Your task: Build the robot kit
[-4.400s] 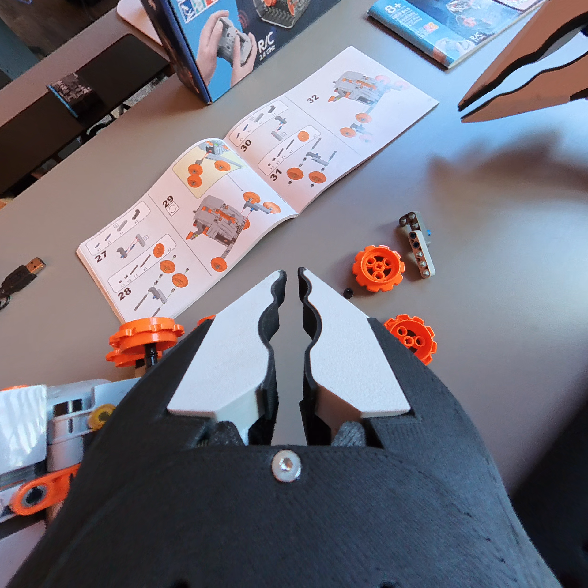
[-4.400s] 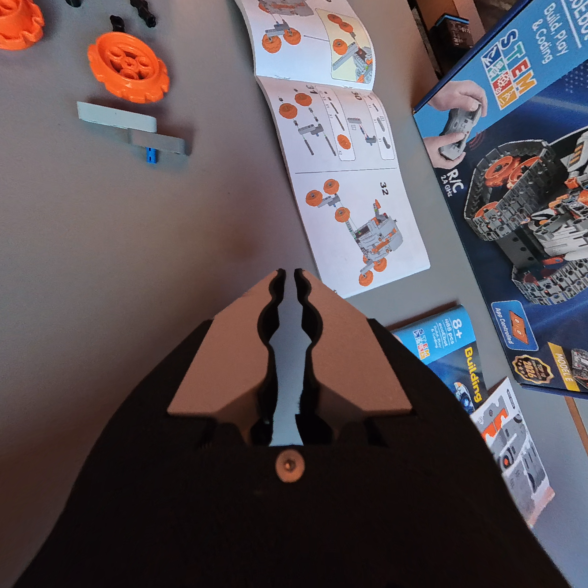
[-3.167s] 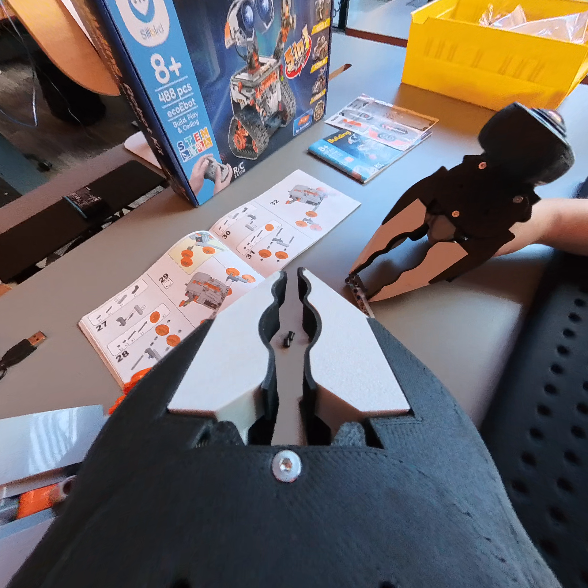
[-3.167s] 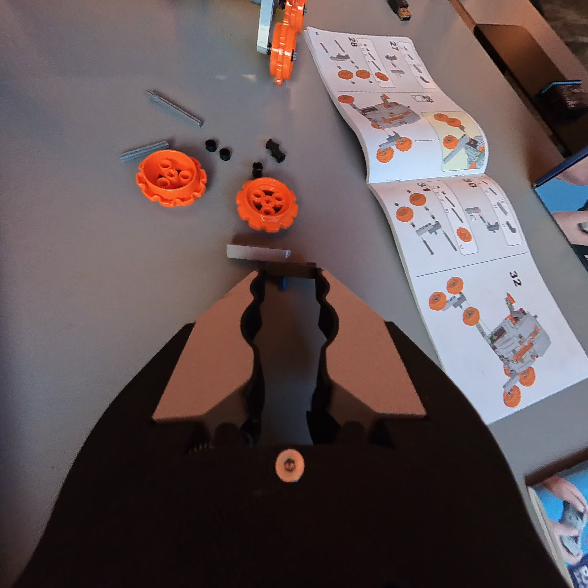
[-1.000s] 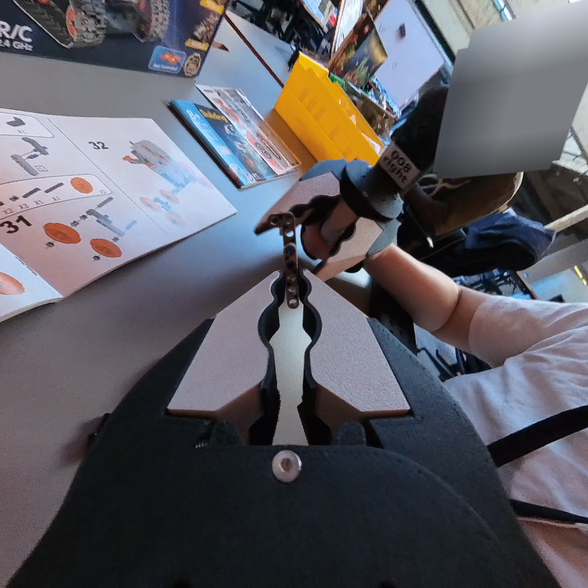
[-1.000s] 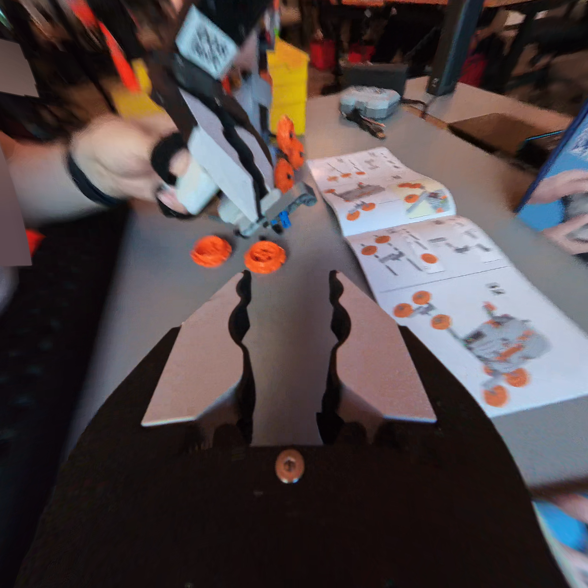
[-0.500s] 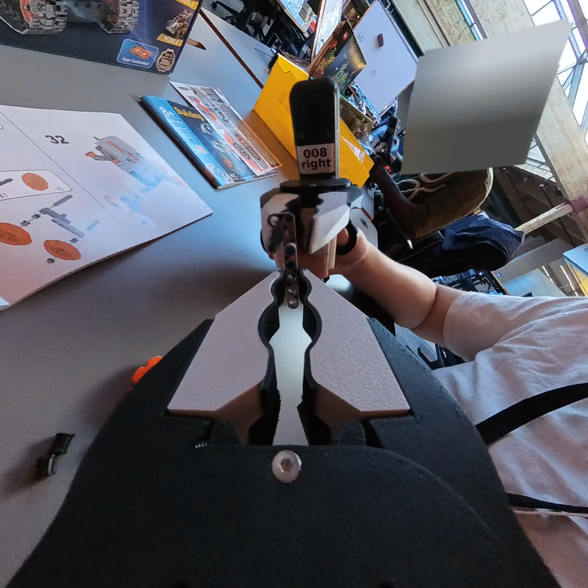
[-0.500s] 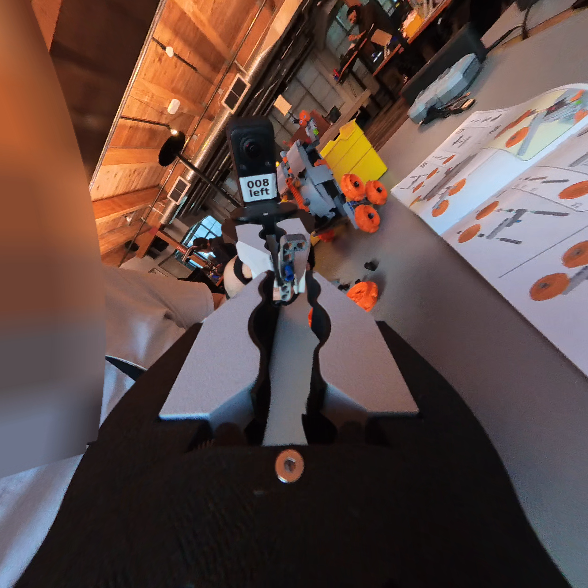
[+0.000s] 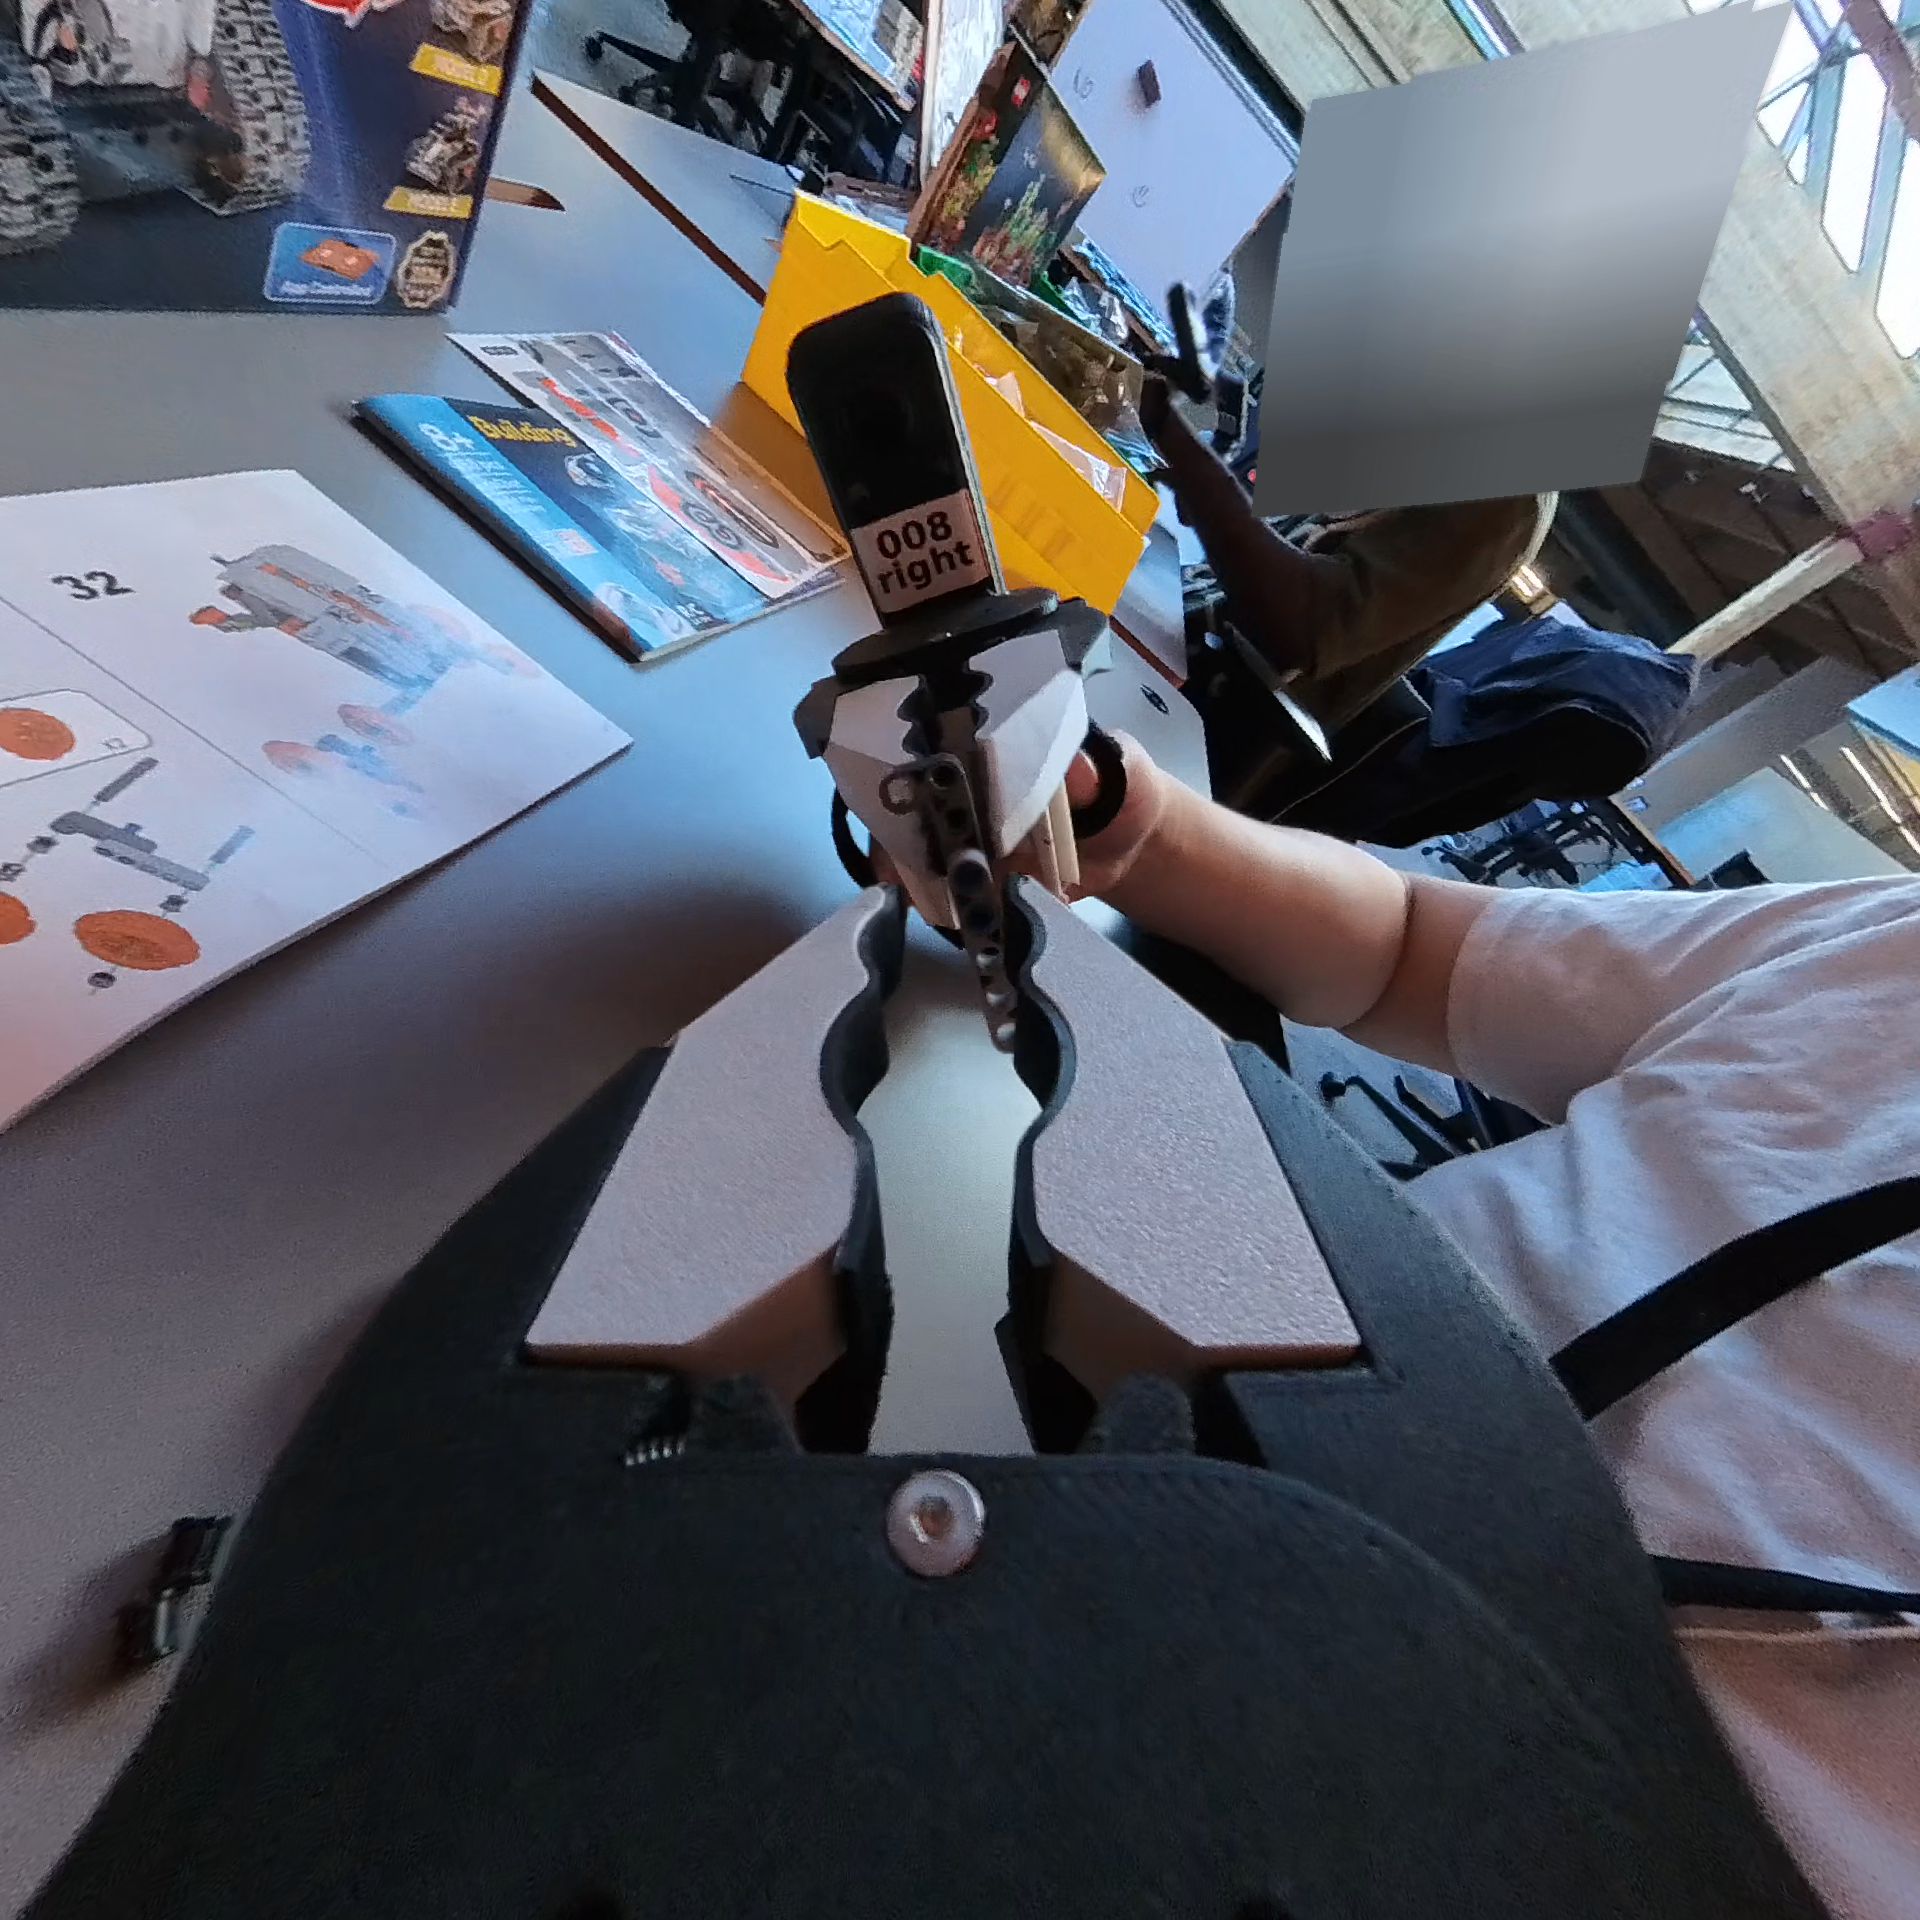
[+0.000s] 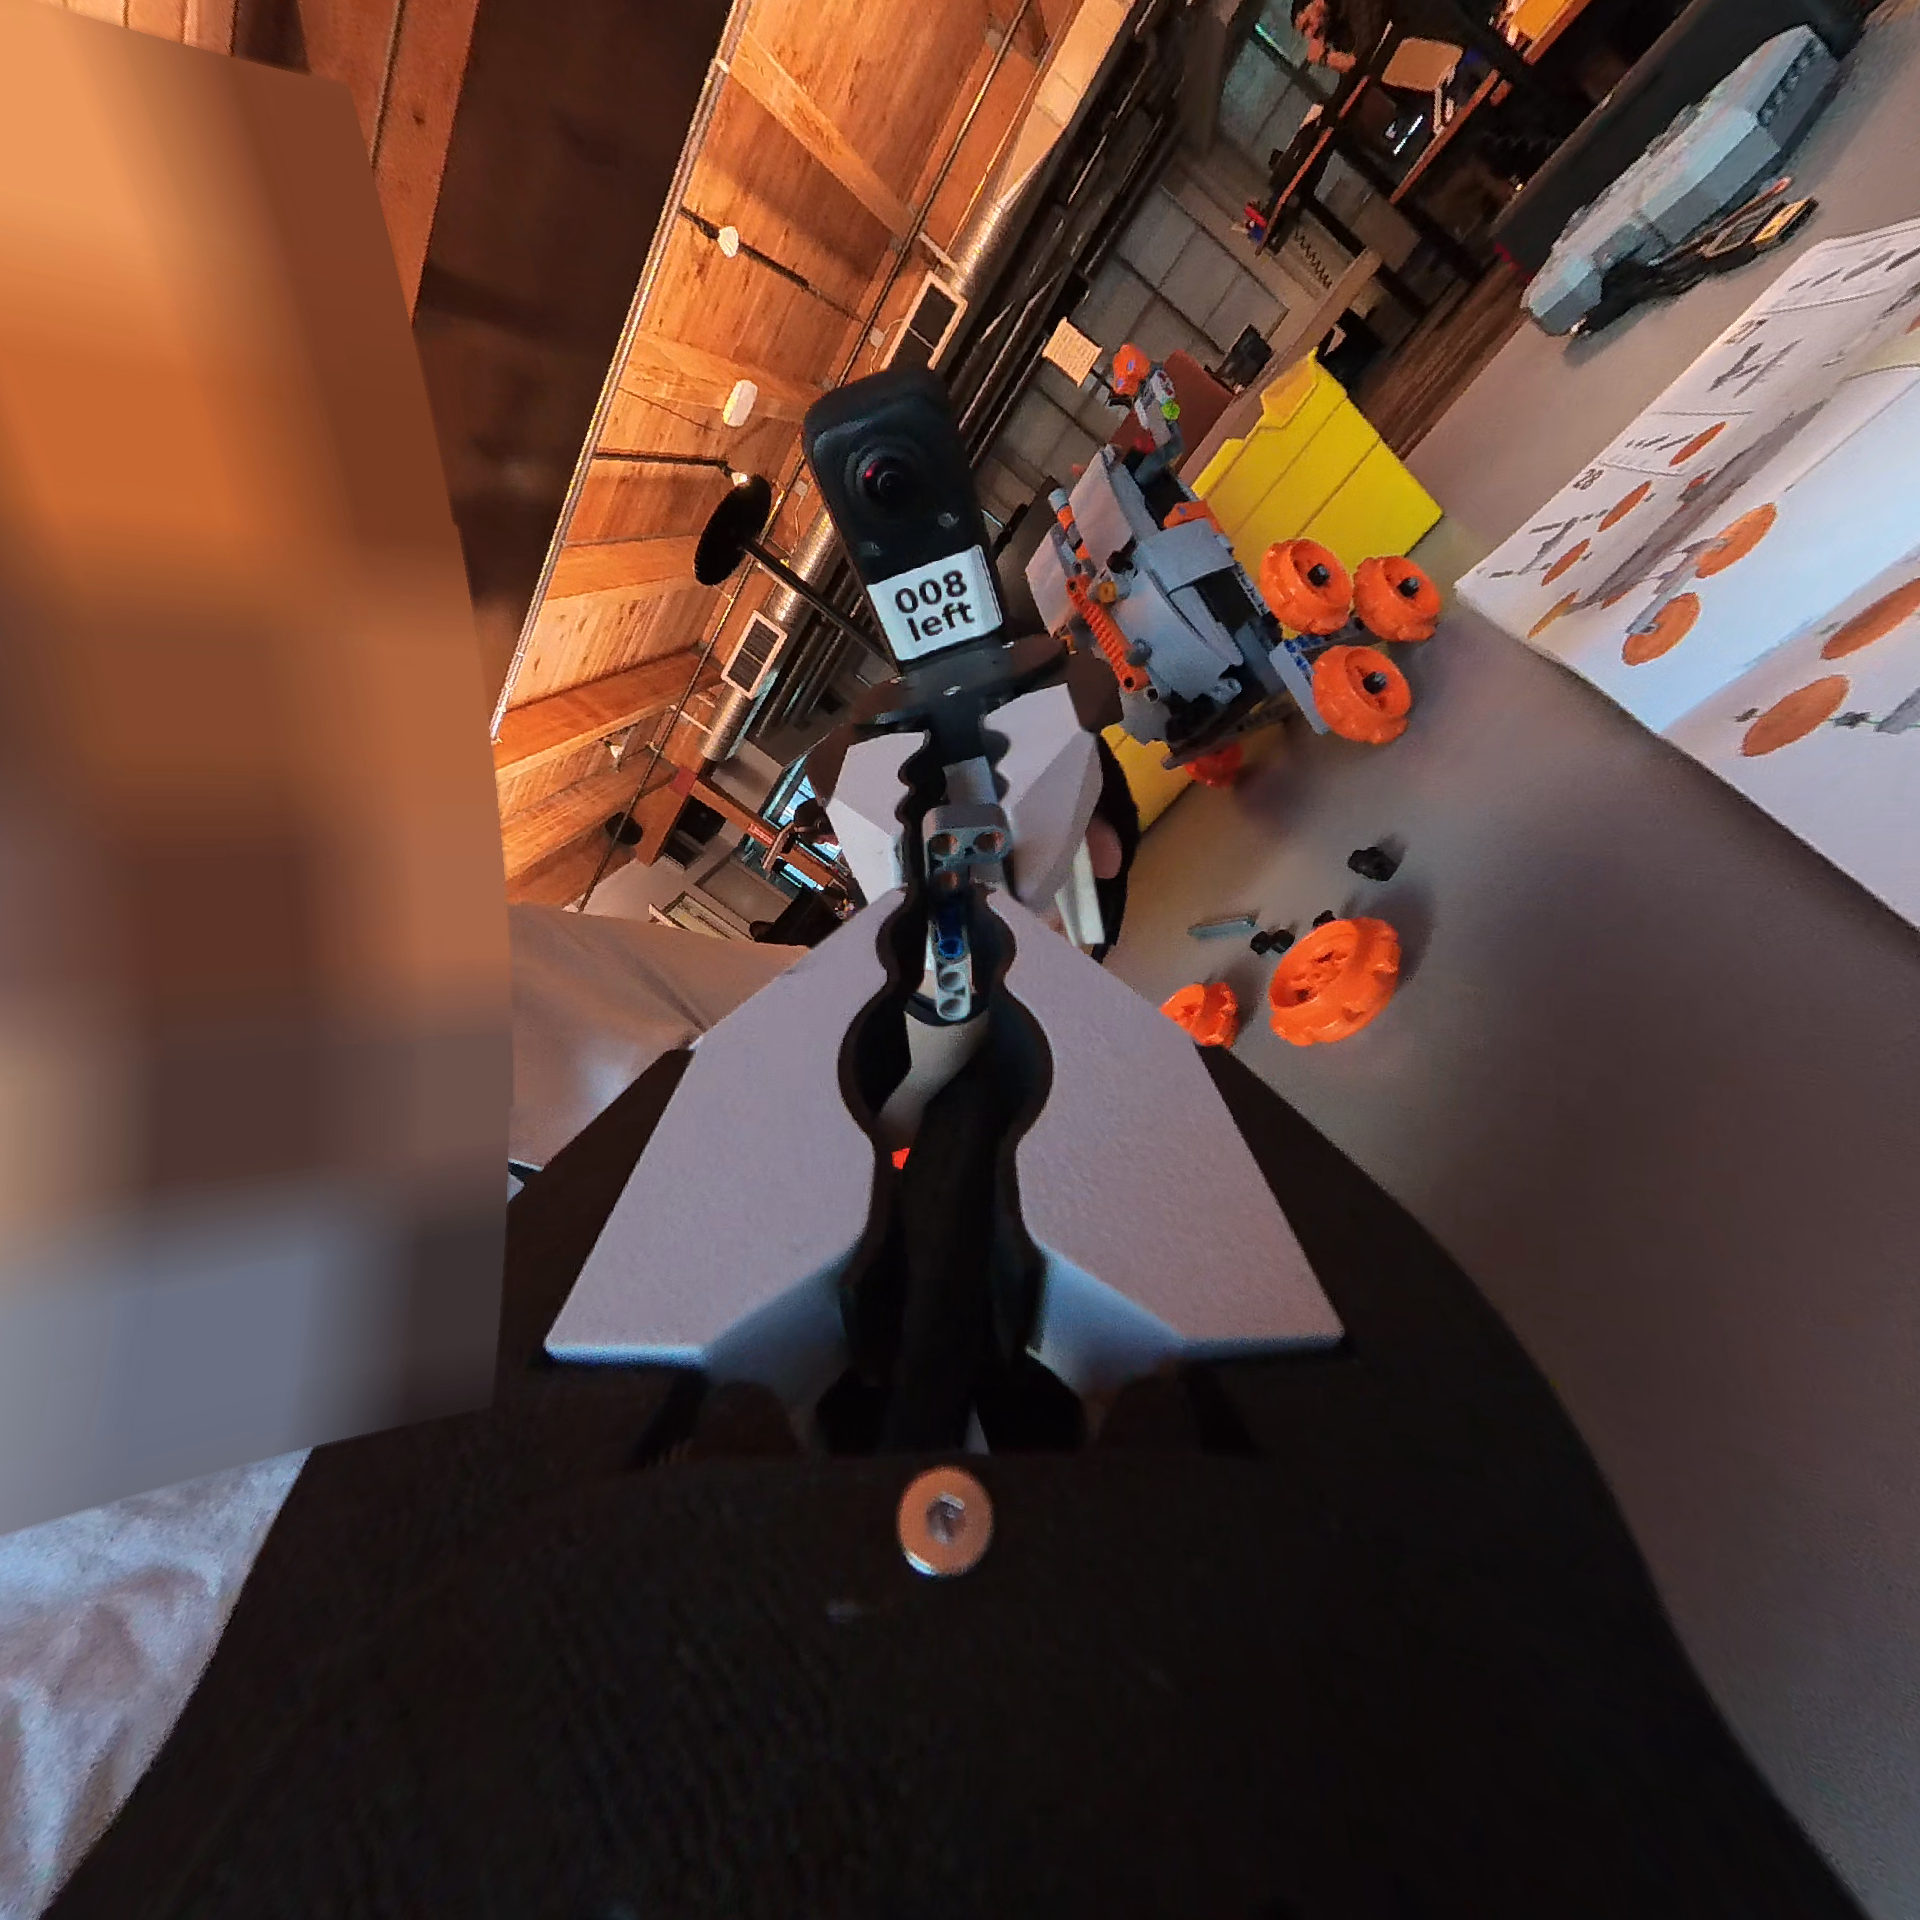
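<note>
A small grey holed beam assembly (image 9: 961, 852) with a blue pin hangs in the air between the two grippers, above the grey table (image 9: 468, 1039). My right gripper (image 10: 948, 925) is shut on one end of the beam (image 10: 956, 971); it also shows head-on in the left wrist view (image 9: 940, 769). My left gripper (image 9: 958, 904) is open, and the beam's other end lies loosely between its tips, near the right finger. In the right wrist view the left gripper (image 10: 961, 821) faces me, just beyond the beam.
An open instruction booklet (image 9: 260, 675), a blue booklet (image 9: 561, 499), a toy box (image 9: 260, 135) and a yellow bin (image 9: 997, 447) are on the table. A part-built vehicle (image 10: 1174, 623), two loose orange wheels (image 10: 1335, 977) and black pins (image 10: 1371, 860) lie beyond. A person's forearm (image 9: 1247, 914) is at the right. My two grippers' fingertips are within a few centimetres of each other. Both grippers' tips are roughly 20 cm from the part-built vehicle (image 10: 1174, 623).
My left gripper held the beam half a second ago and has now opened. My right gripper has closed on the beam's other end. Both views shifted only slightly.
</note>
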`<state>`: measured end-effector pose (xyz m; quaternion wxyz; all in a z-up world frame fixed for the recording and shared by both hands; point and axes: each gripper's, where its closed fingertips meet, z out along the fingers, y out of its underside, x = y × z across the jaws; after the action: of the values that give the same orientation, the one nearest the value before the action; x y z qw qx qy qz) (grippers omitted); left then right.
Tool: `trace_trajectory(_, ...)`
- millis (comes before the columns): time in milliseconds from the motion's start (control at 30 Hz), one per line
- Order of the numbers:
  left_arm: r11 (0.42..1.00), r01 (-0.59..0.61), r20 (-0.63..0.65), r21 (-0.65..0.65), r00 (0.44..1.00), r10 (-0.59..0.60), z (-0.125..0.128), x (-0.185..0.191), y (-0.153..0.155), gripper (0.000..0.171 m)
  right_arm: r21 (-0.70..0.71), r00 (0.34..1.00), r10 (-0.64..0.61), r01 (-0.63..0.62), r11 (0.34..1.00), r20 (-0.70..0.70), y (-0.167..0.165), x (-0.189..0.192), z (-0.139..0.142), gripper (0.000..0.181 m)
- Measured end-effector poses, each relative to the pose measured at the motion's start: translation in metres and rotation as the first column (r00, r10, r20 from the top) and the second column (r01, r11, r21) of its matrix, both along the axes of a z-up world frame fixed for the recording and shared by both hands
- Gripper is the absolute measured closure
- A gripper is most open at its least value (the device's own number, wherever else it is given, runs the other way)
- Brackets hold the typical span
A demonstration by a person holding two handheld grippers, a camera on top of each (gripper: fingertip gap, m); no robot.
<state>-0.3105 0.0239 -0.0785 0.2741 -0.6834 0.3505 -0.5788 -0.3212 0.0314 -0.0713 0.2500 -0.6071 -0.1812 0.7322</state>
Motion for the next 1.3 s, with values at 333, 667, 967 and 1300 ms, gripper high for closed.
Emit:
trace_trajectory(333,1.000,0.001,-0.008,-0.009,1.000,-0.001,-0.001,-0.002,-0.001,0.166,0.069,0.999,-0.026,0.023,0.997,0.042,-0.004,-0.001,0.002,0.157)
trace_trajectory(667,0.975,-0.220,-0.002,0.038,0.975,0.220,0.011,-0.036,0.038,0.167,0.294,0.882,-0.262,0.149,0.944,0.393,0.024,0.019,-0.046,0.159)
trace_trajectory(967,0.969,-0.246,0.014,-0.014,0.969,0.246,0.010,-0.043,0.045,0.167,0.297,0.808,-0.228,0.069,0.952,0.543,0.018,0.013,-0.077,0.163)
trace_trajectory(1300,0.958,-0.284,0.011,0.031,0.959,0.284,0.017,-0.049,0.048,0.167,0.313,0.783,-0.238,0.059,0.948,0.574,0.019,0.016,-0.082,0.163)
